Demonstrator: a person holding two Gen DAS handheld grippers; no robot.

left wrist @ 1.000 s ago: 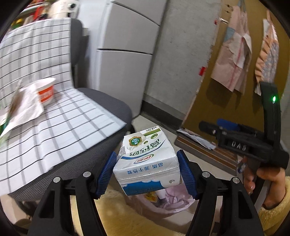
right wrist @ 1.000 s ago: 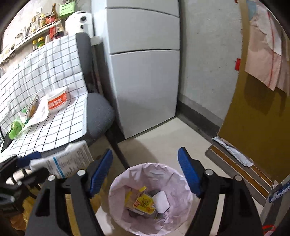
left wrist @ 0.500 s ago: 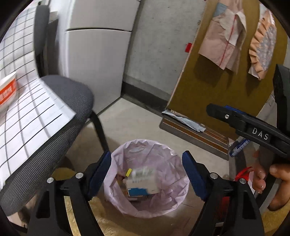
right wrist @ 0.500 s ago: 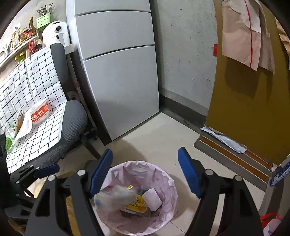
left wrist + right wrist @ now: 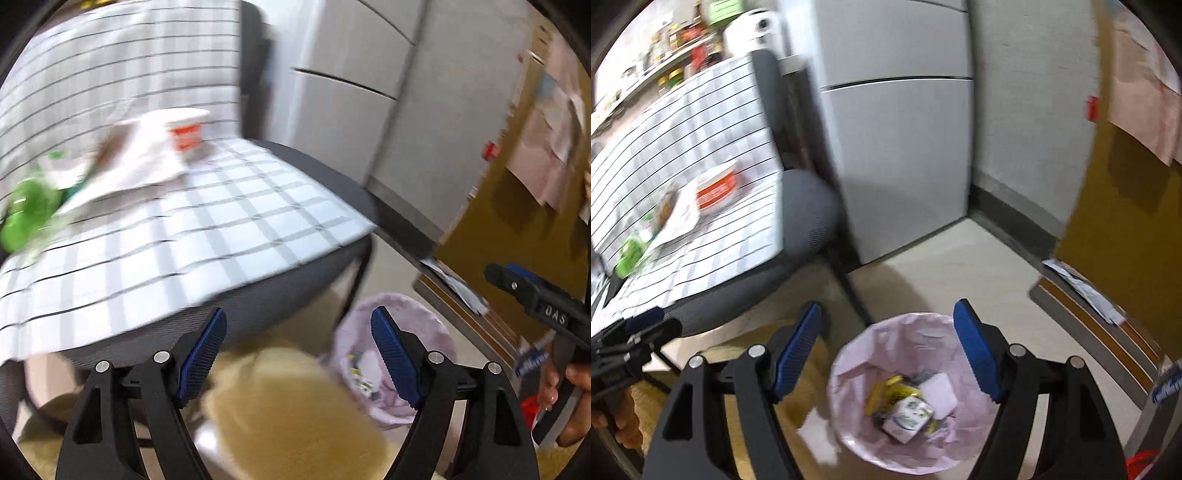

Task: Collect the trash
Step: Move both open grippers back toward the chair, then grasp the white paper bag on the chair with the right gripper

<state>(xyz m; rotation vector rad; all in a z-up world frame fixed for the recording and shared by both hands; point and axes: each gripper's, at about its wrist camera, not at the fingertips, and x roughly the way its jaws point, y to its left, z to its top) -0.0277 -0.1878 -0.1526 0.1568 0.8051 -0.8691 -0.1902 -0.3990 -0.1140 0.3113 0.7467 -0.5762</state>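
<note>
A bin with a pink liner [image 5: 916, 398] stands on the floor; a white milk carton [image 5: 907, 419] and yellow wrappers lie inside. It also shows in the left wrist view [image 5: 391, 354]. My right gripper [image 5: 888, 356] is open and empty above the bin. My left gripper [image 5: 299, 356] is open and empty beside the chair's front edge. On the checked cloth [image 5: 184, 236] on the chair lie a red-and-white cup [image 5: 186, 129], white paper [image 5: 133, 166] and a green bottle [image 5: 26, 218], all blurred.
A grey fridge [image 5: 897, 147] stands behind the chair. A brown board [image 5: 1126, 221] leans against the wall at right, with a low wooden step [image 5: 1097, 332] below it. A shelf with jars [image 5: 665, 55] is at the far left.
My left gripper let go of the milk carton, which dropped into the bin, then swung left toward the chair. The right gripper stayed open above the bin.
</note>
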